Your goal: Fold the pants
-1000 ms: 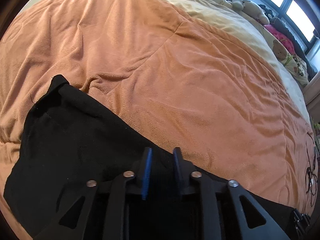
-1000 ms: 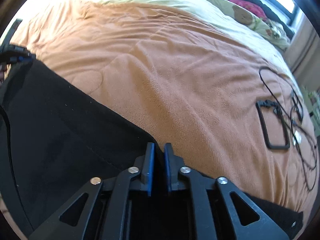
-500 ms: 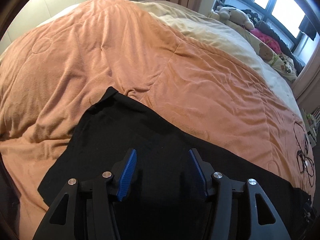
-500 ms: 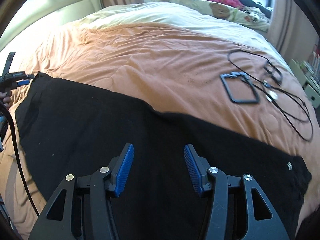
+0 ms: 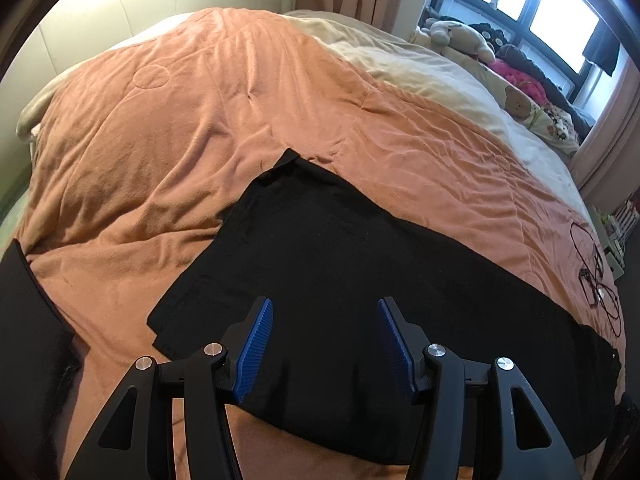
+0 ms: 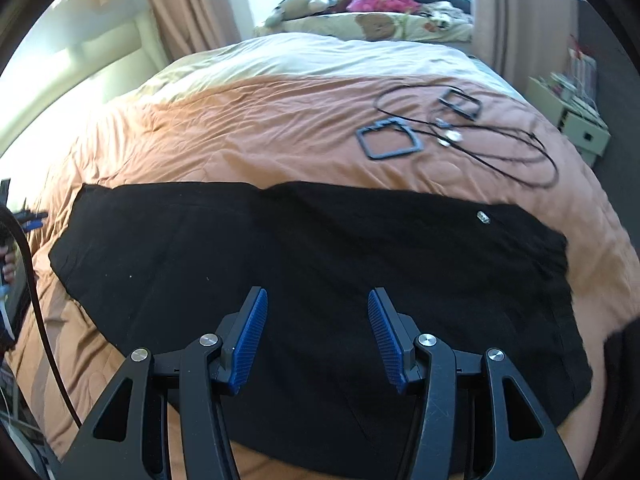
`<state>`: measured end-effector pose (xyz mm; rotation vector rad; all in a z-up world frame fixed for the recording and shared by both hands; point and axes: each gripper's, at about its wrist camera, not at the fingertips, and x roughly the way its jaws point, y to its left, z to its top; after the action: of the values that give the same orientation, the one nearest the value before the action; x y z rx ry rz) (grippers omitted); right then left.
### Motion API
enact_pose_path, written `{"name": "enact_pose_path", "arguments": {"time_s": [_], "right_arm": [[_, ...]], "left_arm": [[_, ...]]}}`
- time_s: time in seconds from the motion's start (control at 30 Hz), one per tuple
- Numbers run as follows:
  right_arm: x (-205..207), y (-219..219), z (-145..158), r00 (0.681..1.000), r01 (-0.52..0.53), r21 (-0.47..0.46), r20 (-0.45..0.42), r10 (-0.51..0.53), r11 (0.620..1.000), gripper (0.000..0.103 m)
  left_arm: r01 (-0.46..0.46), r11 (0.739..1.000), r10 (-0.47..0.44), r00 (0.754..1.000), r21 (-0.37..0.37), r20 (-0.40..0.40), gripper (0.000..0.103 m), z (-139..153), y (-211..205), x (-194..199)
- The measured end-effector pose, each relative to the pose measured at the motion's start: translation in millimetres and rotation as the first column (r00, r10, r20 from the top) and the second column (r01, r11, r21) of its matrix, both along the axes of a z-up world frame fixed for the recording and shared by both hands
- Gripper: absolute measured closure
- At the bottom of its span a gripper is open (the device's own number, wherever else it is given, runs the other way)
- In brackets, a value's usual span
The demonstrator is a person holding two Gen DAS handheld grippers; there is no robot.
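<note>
Black pants [image 5: 340, 264] lie flat in a long band across the orange bedspread [image 5: 168, 128], folded lengthwise. In the right wrist view the pants [image 6: 312, 248] span the frame, with a small metal button [image 6: 484, 217] near their right end. My left gripper [image 5: 325, 340] hovers open above the pants' near edge, nothing between its blue pads. Over the middle of the pants, my right gripper [image 6: 314, 330] is open too and holds nothing. The other hand-held gripper [image 6: 28, 216] shows at the far left edge of the right wrist view.
Black cables [image 6: 500, 148] and two dark square frames [image 6: 390, 144] lie on the bedspread [image 6: 240, 132] beyond the pants. Plush toys and pillows [image 5: 472, 36] sit under the window. A cream headboard [image 5: 140, 12] stands at the left; a shelf unit [image 6: 576, 116] is at the right.
Both grippers let go of the pants' edge, opened wide and pulled back and up. The pants now lie flat on the bed, and far more of the bed shows.
</note>
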<state>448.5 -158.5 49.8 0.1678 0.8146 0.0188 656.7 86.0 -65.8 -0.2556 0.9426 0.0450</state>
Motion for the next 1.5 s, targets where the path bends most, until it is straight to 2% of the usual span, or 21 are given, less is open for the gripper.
{"name": "enact_pose_path", "arguments": {"time_s": [0.33, 0.43, 0.47, 0.7, 1.03, 1.13, 1.2, 1.23, 1.27, 1.43, 1.5], "right_arm": [[-71.7, -37.3, -12.7, 0.993, 0.115, 0.109, 0.001, -0.116, 0.987, 0.051], [-90.7, -46.2, -16.5, 0.988, 0.152, 0.141, 0.008, -0.155, 0.978, 0.035], [-97.0, -49.6, -18.5, 0.985, 0.167, 0.154, 0.011, -0.171, 0.974, 0.034], [-131.6, -66.5, -37.8, 0.965, 0.26, 0.212, -0.033, -0.259, 0.942, 0.034], [-166.5, -92.5, -54.1, 0.925, 0.378, 0.292, -0.085, -0.37, 0.879, 0.034], [-173.2, -94.8, -56.8, 0.918, 0.395, 0.316, -0.092, -0.386, 0.863, 0.034], [-173.9, -93.7, -57.6, 0.916, 0.399, 0.316, -0.097, -0.389, 0.861, 0.034], [-174.6, -93.3, -58.0, 0.918, 0.395, 0.316, -0.098, -0.385, 0.863, 0.034], [-174.3, -92.3, -58.0, 0.921, 0.388, 0.316, -0.097, -0.377, 0.866, 0.034], [-169.0, -92.1, -59.9, 0.925, 0.379, 0.32, -0.096, -0.369, 0.868, 0.034], [-166.2, -92.9, -61.0, 0.924, 0.381, 0.318, -0.094, -0.371, 0.868, 0.034]], "left_arm": [[-0.062, 0.996, 0.061, 0.998, -0.059, -0.013, 0.046, -15.7, 46.9, -39.8], [-0.091, 0.992, 0.089, 0.996, -0.092, -0.023, 0.046, -25.8, 61.2, -46.9], [-0.1, 0.989, 0.097, 0.995, -0.105, -0.028, 0.046, -30.0, 65.7, -49.0], [-0.138, 0.977, 0.133, 0.99, -0.161, -0.044, 0.047, -54.7, 80.5, -48.6], [-0.198, 0.961, 0.18, 0.977, -0.191, -0.112, 0.057, -101.6, 90.1, -31.7], [-0.215, 0.959, 0.195, 0.974, -0.188, -0.118, 0.066, -110.4, 92.2, -30.4], [-0.224, 0.959, 0.207, 0.972, -0.176, -0.112, 0.08, -112.0, 93.8, -30.9], [-0.224, 0.959, 0.208, 0.973, -0.175, -0.104, 0.096, -111.3, 95.1, -31.8], [-0.22, 0.958, 0.205, 0.974, -0.183, -0.099, 0.101, -110.5, 96.3, -32.2], [-0.227, 0.949, 0.215, 0.973, -0.217, -0.081, 0.101, -106.1, 104.6, -45.0], [-0.225, 0.952, 0.211, 0.974, -0.209, -0.087, 0.101, -106.5, 104.8, -49.2]]}}
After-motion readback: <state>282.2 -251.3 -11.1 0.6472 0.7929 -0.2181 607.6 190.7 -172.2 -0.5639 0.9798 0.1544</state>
